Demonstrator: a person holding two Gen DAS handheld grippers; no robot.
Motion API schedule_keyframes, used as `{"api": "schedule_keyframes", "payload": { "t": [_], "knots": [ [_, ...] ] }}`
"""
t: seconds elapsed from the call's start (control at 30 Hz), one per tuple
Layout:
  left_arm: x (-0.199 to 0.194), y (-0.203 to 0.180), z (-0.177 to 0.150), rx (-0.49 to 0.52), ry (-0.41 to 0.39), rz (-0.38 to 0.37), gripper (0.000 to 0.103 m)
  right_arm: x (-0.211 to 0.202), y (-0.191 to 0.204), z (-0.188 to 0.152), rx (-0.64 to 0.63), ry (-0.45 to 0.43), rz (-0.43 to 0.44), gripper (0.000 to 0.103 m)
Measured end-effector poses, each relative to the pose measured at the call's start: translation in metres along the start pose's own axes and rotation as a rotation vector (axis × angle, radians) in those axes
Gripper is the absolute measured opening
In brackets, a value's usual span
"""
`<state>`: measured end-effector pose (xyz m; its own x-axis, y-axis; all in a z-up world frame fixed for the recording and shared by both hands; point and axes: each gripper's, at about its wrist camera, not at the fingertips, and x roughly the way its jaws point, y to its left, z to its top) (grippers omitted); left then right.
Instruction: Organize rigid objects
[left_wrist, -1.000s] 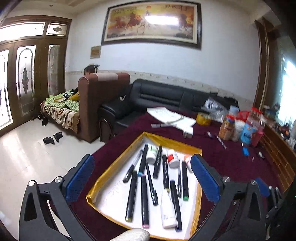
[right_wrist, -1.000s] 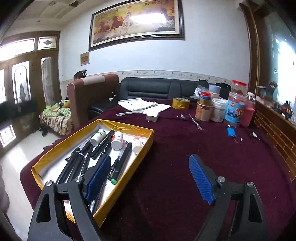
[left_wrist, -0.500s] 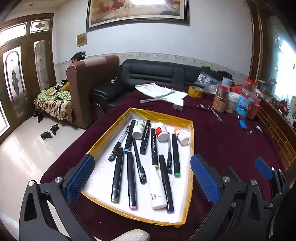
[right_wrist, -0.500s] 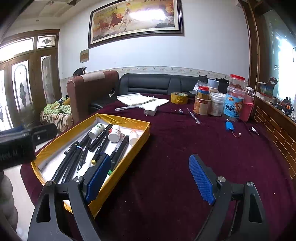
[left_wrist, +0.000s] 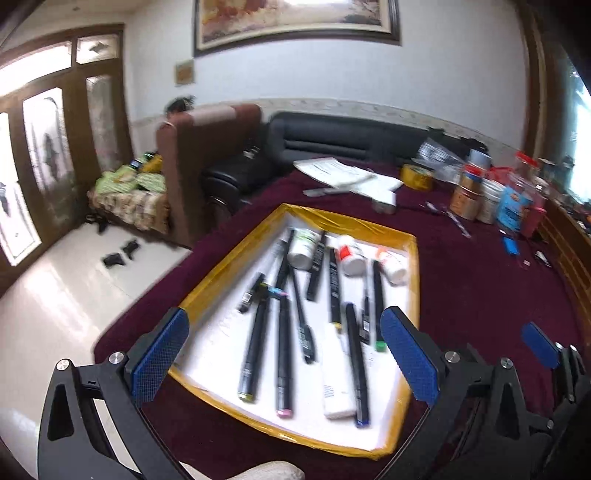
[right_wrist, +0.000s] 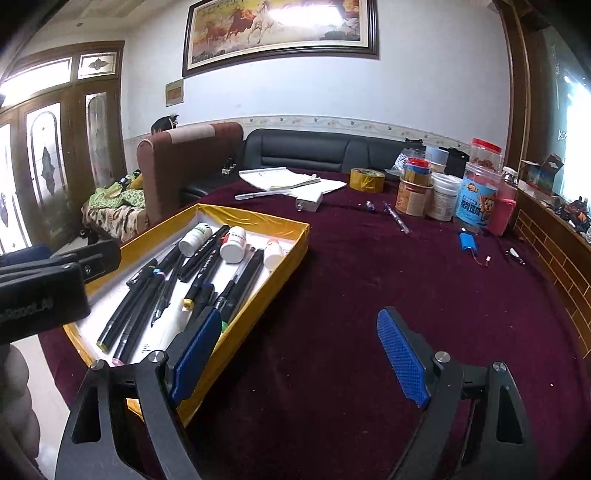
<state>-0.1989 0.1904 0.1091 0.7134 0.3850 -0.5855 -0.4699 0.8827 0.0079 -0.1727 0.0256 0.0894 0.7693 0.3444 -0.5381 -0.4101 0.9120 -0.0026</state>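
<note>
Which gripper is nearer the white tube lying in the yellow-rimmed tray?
Left. The left gripper hangs open over the tray, its fingers either side of the white tube. The right gripper is open beside the tray, over the maroon tablecloth.

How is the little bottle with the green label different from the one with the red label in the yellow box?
The green-label bottle lies on its side, while the red-label bottle seems more upright. The green-label bottle sits nearer the tray's far left, the red-label bottle to its right. Both are small, white, and among pens.
</note>
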Motion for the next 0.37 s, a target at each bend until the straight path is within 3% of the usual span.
{"api": "schedule_keyframes", "payload": {
  "t": [0.17,0.37],
  "knots": [
    [-0.007,0.003,0.001,0.0,-0.066,0.065,0.103,0.001,0.005,0.001,-0.011,-0.012,-0.005,0.083],
    [0.003,0.008,0.002,0.016,-0.036,0.105,0.103,0.007,0.012,0.003,-0.019,0.006,0.0,0.083]
  ]
}}
